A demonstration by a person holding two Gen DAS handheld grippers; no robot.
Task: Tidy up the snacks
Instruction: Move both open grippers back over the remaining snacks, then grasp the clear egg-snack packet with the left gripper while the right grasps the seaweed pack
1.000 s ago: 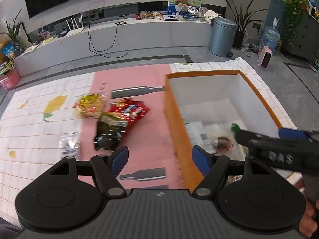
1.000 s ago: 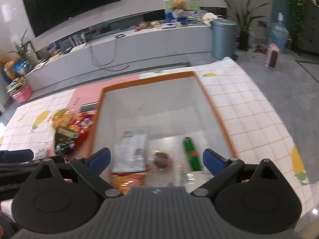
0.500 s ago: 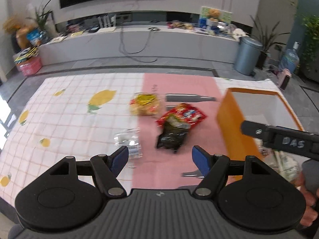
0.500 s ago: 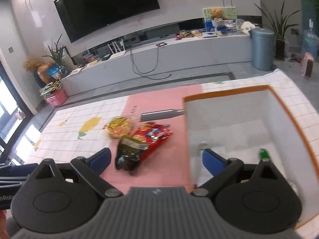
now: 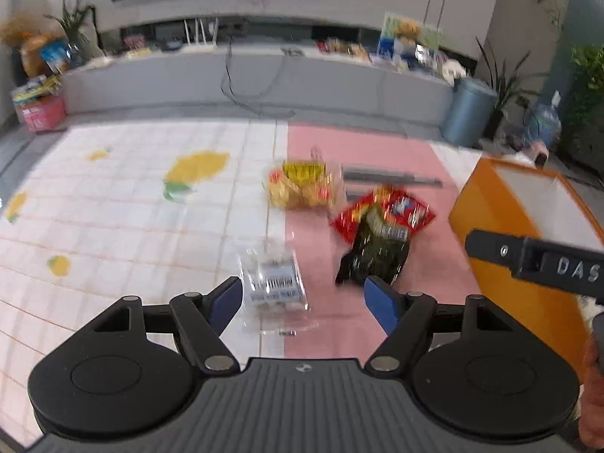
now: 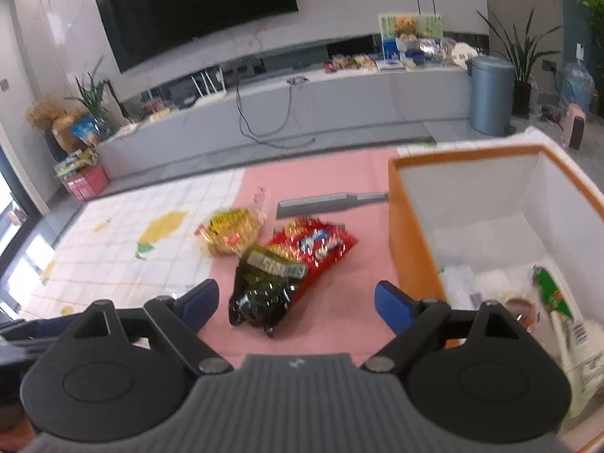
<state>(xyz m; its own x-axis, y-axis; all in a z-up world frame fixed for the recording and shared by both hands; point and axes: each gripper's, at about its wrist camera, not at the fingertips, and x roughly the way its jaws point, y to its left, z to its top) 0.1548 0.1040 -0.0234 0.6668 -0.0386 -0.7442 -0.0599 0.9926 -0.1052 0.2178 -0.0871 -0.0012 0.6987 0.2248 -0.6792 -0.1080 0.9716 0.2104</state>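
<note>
My left gripper (image 5: 304, 296) is open and empty, just above a clear snack packet (image 5: 273, 283) on the tablecloth. A dark green bag (image 5: 373, 251) lies on a red bag (image 5: 392, 211), with a yellow bag (image 5: 300, 185) behind them. My right gripper (image 6: 296, 298) is open and empty, over the dark green bag (image 6: 264, 287), next to the red bag (image 6: 313, 245) and the yellow bag (image 6: 230, 230). The orange box (image 6: 411, 249) at the right holds several snacks, among them a green-labelled packet (image 6: 553, 294). The right gripper also shows in the left wrist view (image 5: 528, 255).
The snacks lie on a pink and white checked tablecloth (image 5: 124, 207). A grey printed bottle shape (image 6: 328, 202) is on the pink part. Behind the table are a long grey TV bench (image 6: 302, 102), a blue bin (image 6: 489, 94) and plants.
Both grippers have swung left, away from the orange box and toward the loose snacks. The left gripper has come down close over the clear packet. Both stay open.
</note>
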